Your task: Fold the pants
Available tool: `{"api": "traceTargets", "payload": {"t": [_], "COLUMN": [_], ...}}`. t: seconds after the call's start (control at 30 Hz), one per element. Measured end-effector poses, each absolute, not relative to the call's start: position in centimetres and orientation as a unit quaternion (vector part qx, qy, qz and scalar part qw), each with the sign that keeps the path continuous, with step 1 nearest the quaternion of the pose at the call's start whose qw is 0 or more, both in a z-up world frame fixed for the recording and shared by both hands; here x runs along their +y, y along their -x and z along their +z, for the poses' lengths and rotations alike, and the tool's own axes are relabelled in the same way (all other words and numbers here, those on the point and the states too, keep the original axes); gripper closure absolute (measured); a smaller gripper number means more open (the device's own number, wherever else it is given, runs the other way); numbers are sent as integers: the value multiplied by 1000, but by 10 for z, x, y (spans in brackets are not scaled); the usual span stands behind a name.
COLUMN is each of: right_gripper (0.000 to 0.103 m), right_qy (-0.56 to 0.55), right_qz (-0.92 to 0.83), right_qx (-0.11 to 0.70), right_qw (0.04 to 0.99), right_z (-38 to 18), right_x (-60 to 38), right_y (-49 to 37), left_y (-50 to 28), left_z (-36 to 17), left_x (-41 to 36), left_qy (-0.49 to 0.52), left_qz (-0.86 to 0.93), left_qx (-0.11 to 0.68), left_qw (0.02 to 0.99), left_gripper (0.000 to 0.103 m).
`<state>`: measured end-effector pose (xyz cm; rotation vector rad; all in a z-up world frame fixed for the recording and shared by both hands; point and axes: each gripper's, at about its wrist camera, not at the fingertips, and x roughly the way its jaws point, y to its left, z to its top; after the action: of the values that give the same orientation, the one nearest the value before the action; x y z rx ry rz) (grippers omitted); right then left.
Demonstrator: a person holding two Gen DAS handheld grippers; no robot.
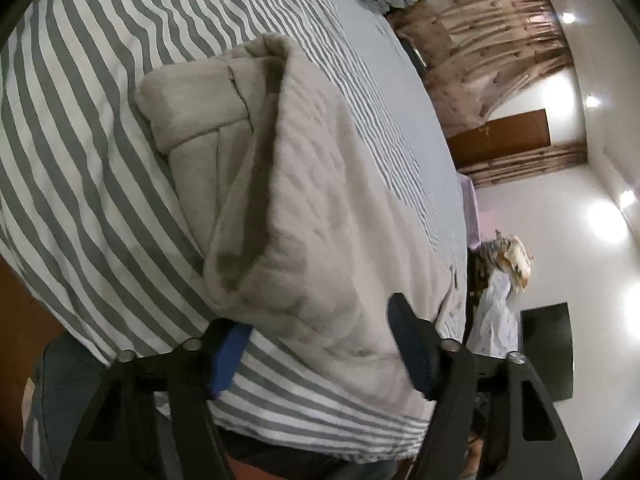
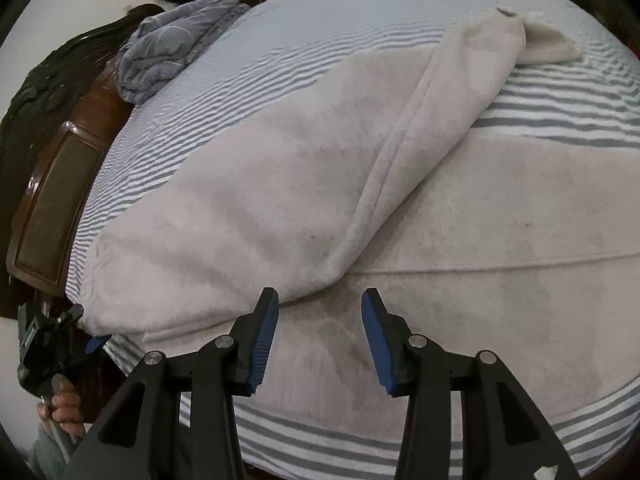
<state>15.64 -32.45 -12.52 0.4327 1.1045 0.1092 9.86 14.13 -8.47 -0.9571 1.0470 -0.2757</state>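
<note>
in the right wrist view, going left to right: the left gripper sits at about 8 o'clock, held by the person's hand at the bed's near left corner. a crumpled grey-blue quilt lies at 11 o'clock by the dark wooden bed frame. the pale beige pants lie on the striped bed sheet, one leg doubled over. that folded part's long axis runs from 8 o'clock up to 1 o'clock, ending in a narrow tip near the top right. a flat layer of the pants spreads beneath it from the centre toward 3 o'clock.

the right gripper hovers low over this flat layer. its jaws stand wide apart with nothing between them, and the left blue pad sits just beside the folded edge.

in the left wrist view the camera is rolled sideways. the left gripper has its jaws wide open around the near end of the pants, not clamped. the pants stretch from 6 o'clock up toward 11 o'clock.
</note>
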Motion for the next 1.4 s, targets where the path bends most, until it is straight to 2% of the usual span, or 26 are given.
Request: {"api": "traceTargets", "payload": {"t": [0.2, 0.33, 0.37, 0.43, 0.5, 0.7, 1.03, 1.2, 1.4], "right_gripper": [62, 64, 67, 93, 97, 98, 98, 98, 98], "right_qy": [-236, -235, -232, -226, -219, -189, -196, -202, -214], "right_qz": [16, -12, -20, -28, -32, -25, 14, 25, 26], "right_qx": [522, 522, 522, 527, 524, 489, 430, 446, 487], "right_qw": [819, 820, 820, 819, 823, 851, 881, 872, 846], "right_z": [-133, -134, -135, -137, -134, -95, -25, -40, -85], "right_x": [-334, -341, -343, -347, -351, -346, -330, -312, -297], "right_y": [-178, -196, -201, -211, -213, -204, -156, -127, -114], "left_y": [-108, -112, -113, -116, -119, -135, -201, -228, -214], "left_z": [-87, -89, -89, -90, -89, -61, 10, 16, -4], "left_x": [138, 135, 138, 138, 140, 141, 156, 165, 170], "left_qy": [445, 447, 446, 444, 450, 432, 374, 346, 316], "left_qz": [-101, -95, -96, -91, -89, -93, -134, -145, -157], "left_qx": [477, 473, 471, 473, 471, 451, 418, 420, 433], "left_qw": [751, 753, 755, 756, 753, 776, 817, 826, 829], "left_gripper": [57, 63, 65, 69, 75, 79, 80, 80, 80]}}
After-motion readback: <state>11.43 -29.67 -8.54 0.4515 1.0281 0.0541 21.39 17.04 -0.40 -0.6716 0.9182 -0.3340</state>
